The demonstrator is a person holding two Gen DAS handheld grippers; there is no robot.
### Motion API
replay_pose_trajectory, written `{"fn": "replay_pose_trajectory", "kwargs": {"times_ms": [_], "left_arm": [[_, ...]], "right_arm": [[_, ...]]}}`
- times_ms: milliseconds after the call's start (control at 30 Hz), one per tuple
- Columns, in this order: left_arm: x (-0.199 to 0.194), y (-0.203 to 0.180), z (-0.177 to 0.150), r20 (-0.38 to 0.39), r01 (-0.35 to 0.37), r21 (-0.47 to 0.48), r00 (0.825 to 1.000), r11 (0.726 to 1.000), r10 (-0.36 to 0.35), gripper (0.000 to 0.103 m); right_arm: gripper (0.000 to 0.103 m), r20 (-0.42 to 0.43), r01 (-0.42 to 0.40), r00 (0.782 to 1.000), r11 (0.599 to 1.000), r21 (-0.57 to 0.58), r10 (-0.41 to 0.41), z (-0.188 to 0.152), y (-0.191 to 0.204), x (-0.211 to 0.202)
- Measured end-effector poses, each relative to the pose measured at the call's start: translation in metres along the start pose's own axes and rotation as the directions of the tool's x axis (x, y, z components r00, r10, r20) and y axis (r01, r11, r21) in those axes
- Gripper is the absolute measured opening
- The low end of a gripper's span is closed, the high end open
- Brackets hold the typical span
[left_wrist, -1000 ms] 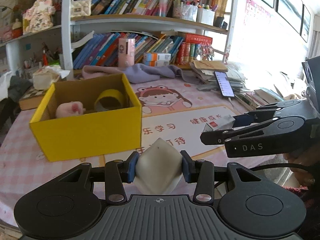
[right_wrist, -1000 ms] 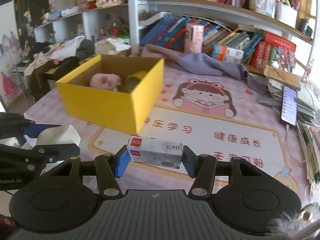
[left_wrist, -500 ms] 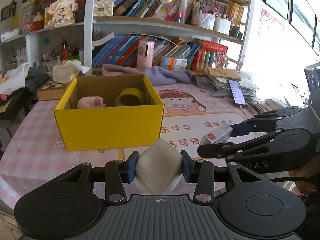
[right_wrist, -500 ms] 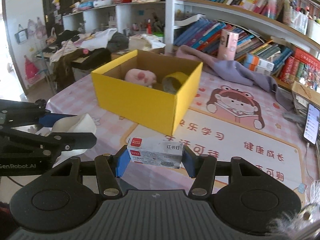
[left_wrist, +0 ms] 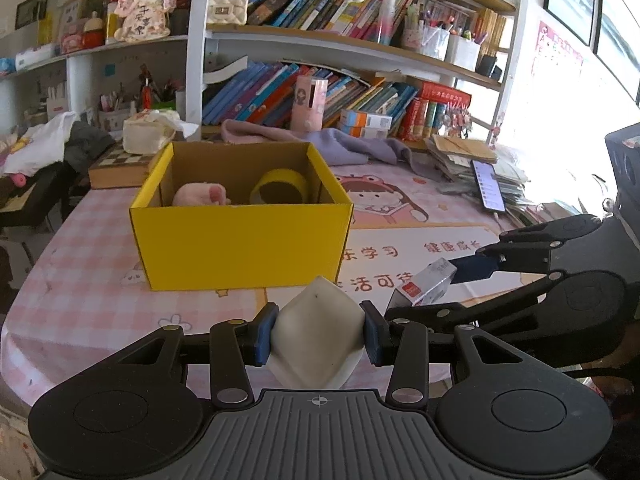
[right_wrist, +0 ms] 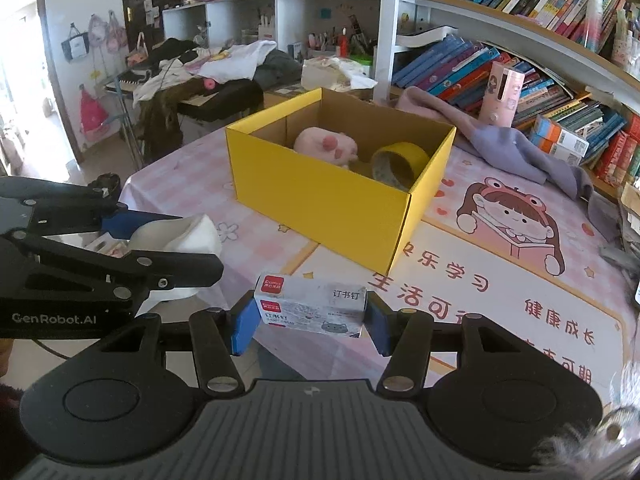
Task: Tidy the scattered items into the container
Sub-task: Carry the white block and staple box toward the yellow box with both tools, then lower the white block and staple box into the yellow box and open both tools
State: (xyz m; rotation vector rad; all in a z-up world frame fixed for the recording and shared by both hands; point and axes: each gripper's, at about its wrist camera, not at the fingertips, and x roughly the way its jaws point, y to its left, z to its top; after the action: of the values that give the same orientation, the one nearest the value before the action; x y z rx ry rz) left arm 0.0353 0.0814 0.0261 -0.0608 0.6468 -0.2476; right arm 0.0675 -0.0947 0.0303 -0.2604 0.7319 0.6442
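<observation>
A yellow cardboard box (left_wrist: 244, 244) (right_wrist: 320, 196) stands open on the table. Inside lie a pink plush toy (left_wrist: 202, 195) (right_wrist: 326, 146) and a yellow tape roll (left_wrist: 280, 188) (right_wrist: 400, 160). My left gripper (left_wrist: 318, 330) is shut on a white eraser-like block (left_wrist: 318, 332), held in the air short of the box's near wall; the block also shows in the right wrist view (right_wrist: 180, 234). My right gripper (right_wrist: 310, 318) is shut on a small staples box (right_wrist: 310, 308), also visible in the left wrist view (left_wrist: 424, 286), to the right of the left gripper.
A pink checked cloth and a cartoon mat (right_wrist: 512, 216) cover the table. A purple cloth (left_wrist: 348, 146), a phone (left_wrist: 488, 186), paper stacks and a chessboard with a tissue pack (left_wrist: 146, 138) lie behind the box. Bookshelves (left_wrist: 320, 80) stand at the back.
Both grippers have pulled back and risen with their loads, so the yellow box now looks farther off and more centred. Neither grip has changed.
</observation>
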Motion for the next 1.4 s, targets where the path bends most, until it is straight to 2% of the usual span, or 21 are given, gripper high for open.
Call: {"fn": "replay_pose_trajectory", "kwargs": {"times_ms": [467,633,967,1133,1400], "left_arm": [[0.023,0.024,0.017,-0.011,-0.063,-0.051,0.998,0.997,0.062,0.042],[0.038,0.034,0.041,0.022,-0.087,-0.037,0.996,0.996,0.088,0.042],[0.085,0.057,0.103,0.07,-0.126,0.022,0.99,0.992,0.124,0.042],[0.125,0.069,0.118,0.02,-0.125,0.048,0.992,0.991,0.124,0.042],[0.181,0.09,0.124,-0.144,-0.11,0.079,0.982,0.991,0.12,0.042]], "right_arm": [[0.053,-0.026,-0.064,0.998,0.997,-0.051,0.062,0.028,-0.009,0.04],[0.053,0.0,-0.06,0.998,0.993,-0.097,0.06,0.049,-0.018,0.054],[0.053,0.086,-0.035,0.995,0.995,-0.096,0.043,0.105,-0.058,0.091],[0.053,0.086,-0.014,0.996,0.987,-0.162,0.028,0.124,-0.073,0.126],[0.053,-0.009,-0.054,0.998,0.946,-0.32,0.054,0.143,-0.082,0.193]]}}
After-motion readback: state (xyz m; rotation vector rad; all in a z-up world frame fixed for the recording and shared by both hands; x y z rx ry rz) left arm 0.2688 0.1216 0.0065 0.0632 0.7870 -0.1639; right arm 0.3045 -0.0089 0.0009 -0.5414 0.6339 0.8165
